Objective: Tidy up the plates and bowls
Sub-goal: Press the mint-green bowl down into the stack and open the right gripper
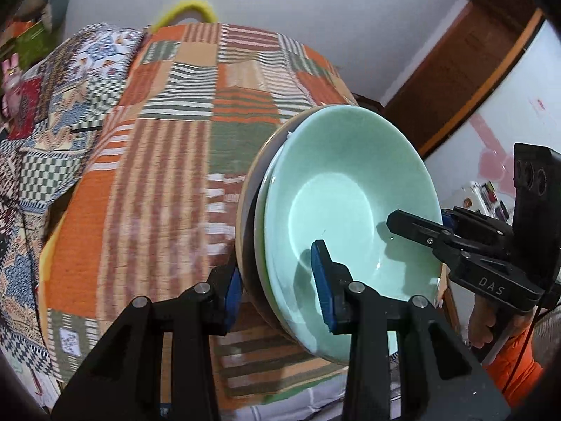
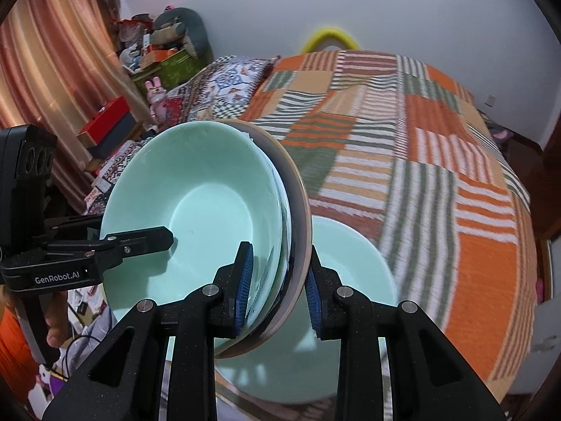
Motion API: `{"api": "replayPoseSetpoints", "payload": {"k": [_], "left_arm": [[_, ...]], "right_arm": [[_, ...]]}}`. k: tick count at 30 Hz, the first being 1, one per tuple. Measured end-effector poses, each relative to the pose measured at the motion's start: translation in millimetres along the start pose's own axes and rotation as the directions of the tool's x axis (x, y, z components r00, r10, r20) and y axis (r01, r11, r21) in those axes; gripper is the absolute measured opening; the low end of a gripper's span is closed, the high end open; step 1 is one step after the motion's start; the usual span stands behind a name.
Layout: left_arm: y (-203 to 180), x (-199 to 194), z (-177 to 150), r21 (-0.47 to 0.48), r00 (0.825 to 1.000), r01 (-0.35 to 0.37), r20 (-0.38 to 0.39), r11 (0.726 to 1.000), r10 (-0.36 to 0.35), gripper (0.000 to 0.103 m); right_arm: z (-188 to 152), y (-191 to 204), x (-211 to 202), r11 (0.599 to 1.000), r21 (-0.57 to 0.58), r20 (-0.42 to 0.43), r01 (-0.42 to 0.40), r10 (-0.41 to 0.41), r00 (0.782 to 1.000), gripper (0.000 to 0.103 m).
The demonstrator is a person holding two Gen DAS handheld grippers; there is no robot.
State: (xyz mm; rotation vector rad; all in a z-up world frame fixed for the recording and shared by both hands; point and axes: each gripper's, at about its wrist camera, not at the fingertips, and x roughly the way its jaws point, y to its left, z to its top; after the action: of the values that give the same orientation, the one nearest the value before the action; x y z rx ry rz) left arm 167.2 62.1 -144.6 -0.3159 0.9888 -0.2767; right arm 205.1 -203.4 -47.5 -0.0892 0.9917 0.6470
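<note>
Both grippers clamp opposite rims of the tilted bowl stack (image 1: 350,203): left gripper (image 1: 277,280), right gripper (image 2: 277,280). It hangs above the bed (image 2: 438,161), with another green bowl (image 2: 350,266) directly beneath.

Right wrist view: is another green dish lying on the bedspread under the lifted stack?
Yes, a green dish lies on the bedspread below the stack.

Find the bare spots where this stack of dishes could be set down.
Free: the patchwork bedspread, between the yellow loop at the wall and the bed's far edge. Crowded: directly below the stack, where another green dish lies, and the cluttered bedside.
</note>
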Motion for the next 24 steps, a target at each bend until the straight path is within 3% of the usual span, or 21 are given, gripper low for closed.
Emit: {"api": "replayPoseSetpoints", "payload": {"k": [10, 24], "left_arm": [[-34.5, 27.0, -13.9, 0.045, 0.997, 0.026, -0.075, 0.999, -0.023, 0.037], [-33.5, 52.0, -26.5, 0.031, 0.986, 0.006, -0.170, 1.000, 0.000, 0.037]], "right_arm": [[-30.0, -26.2, -15.2, 0.998, 0.047, -0.043, 0.049, -0.047, 0.998, 0.026], [-46.1, -31.1, -2.8, 0.997, 0.062, -0.106, 0.054, -0.048, 0.993, 0.026]]}}
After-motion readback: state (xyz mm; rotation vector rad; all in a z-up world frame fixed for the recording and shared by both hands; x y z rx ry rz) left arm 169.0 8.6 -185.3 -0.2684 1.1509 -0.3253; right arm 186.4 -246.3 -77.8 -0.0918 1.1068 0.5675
